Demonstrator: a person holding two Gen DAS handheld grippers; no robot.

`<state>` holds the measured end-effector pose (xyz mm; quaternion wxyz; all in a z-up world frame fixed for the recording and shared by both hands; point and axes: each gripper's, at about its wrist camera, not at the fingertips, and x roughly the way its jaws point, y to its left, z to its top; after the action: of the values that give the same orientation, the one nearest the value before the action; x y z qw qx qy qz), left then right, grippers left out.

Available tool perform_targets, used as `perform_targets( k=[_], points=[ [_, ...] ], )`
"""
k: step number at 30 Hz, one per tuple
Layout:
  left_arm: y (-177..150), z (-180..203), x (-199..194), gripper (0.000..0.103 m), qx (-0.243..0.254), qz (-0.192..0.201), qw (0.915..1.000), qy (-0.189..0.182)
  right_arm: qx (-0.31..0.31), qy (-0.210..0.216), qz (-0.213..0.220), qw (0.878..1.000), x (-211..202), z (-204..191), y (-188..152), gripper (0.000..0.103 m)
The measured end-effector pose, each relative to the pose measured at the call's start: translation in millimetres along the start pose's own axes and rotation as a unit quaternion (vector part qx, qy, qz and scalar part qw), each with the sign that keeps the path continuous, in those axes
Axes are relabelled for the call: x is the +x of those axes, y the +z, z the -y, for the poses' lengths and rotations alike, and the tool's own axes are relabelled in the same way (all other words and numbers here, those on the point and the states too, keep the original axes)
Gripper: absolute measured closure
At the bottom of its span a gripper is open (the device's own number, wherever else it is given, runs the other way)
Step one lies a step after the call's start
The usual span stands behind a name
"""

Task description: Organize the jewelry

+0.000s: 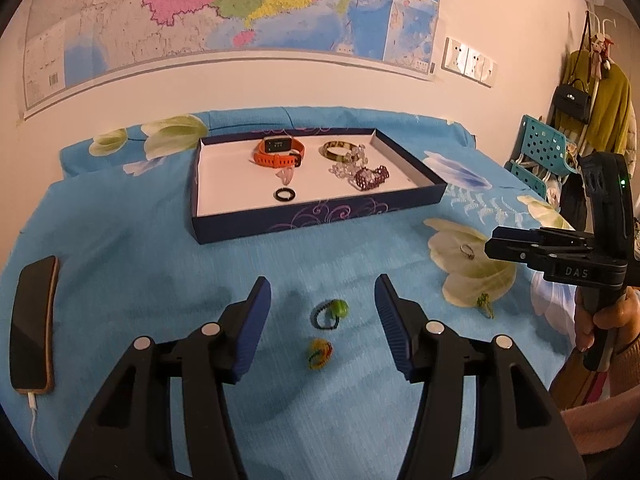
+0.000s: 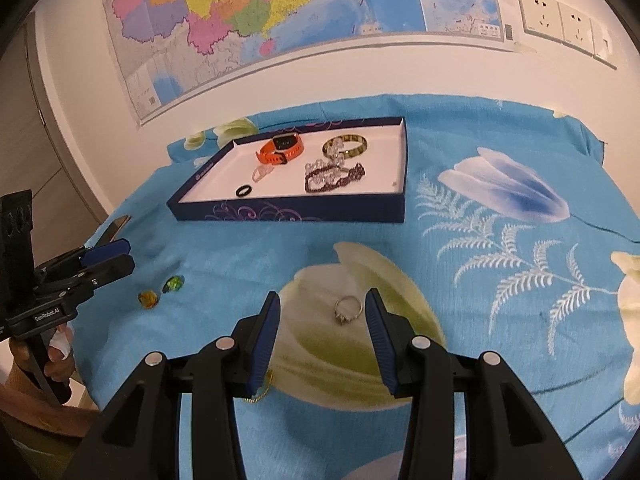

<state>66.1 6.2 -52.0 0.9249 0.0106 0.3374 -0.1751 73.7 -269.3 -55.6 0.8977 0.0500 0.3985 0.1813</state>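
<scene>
My left gripper (image 1: pixel 323 280) is open just above the blue floral cloth. A green bead ring (image 1: pixel 330 314) and a yellow-orange bead ring (image 1: pixel 319 353) lie between its blue pads, untouched. My right gripper (image 2: pixel 323 294) is open too. A silver ring (image 2: pixel 348 310) lies on a white flower print between its fingers, close to the right pad. The dark blue tray (image 1: pixel 320 216) farther back holds an orange watch (image 1: pixel 280 152), a bangle (image 1: pixel 338 150), beaded bracelets (image 1: pixel 370 178) and a black ring (image 1: pixel 285 194).
A phone (image 1: pixel 34 324) on a charging cable lies at the cloth's left edge. A small green trinket (image 1: pixel 485 304) sits right of the left gripper, and a gold chain (image 2: pixel 260 394) peeks out under the right gripper's left finger. A map covers the wall behind.
</scene>
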Motion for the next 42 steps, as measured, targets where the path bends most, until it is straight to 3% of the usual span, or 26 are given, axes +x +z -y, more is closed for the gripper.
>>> perform_targets(
  k=[14, 26, 30, 33, 35, 42],
  points=[
    [-24, 2, 7, 0.049, 0.005, -0.037, 0.9993, 0.001, -0.027, 0.029, -0.023, 0.999, 1, -23, -24, 0.061],
    [-29, 1, 22, 0.052, -0.005, -0.066, 0.9978, -0.004, -0.060, 0.019, -0.036, 0.997, 9, -41, -33, 0.062],
    [-29, 0, 24, 0.055, -0.009, -0.070, 0.9975, -0.008, -0.073, 0.011, -0.036, 0.997, 9, -44, -35, 0.067],
    [-29, 0, 25, 0.061, -0.011, -0.072, 0.9973, -0.007, -0.079, 0.003, -0.034, 0.996, 9, -46, -36, 0.072],
    [-29, 0, 26, 0.066, -0.010, -0.072, 0.9973, -0.002, -0.080, -0.002, -0.032, 0.996, 10, -45, -37, 0.081],
    [-30, 2, 25, 0.088, -0.007, -0.074, 0.9972, 0.003, -0.083, -0.005, -0.032, 0.996, 10, -45, -38, 0.091]
  ],
)
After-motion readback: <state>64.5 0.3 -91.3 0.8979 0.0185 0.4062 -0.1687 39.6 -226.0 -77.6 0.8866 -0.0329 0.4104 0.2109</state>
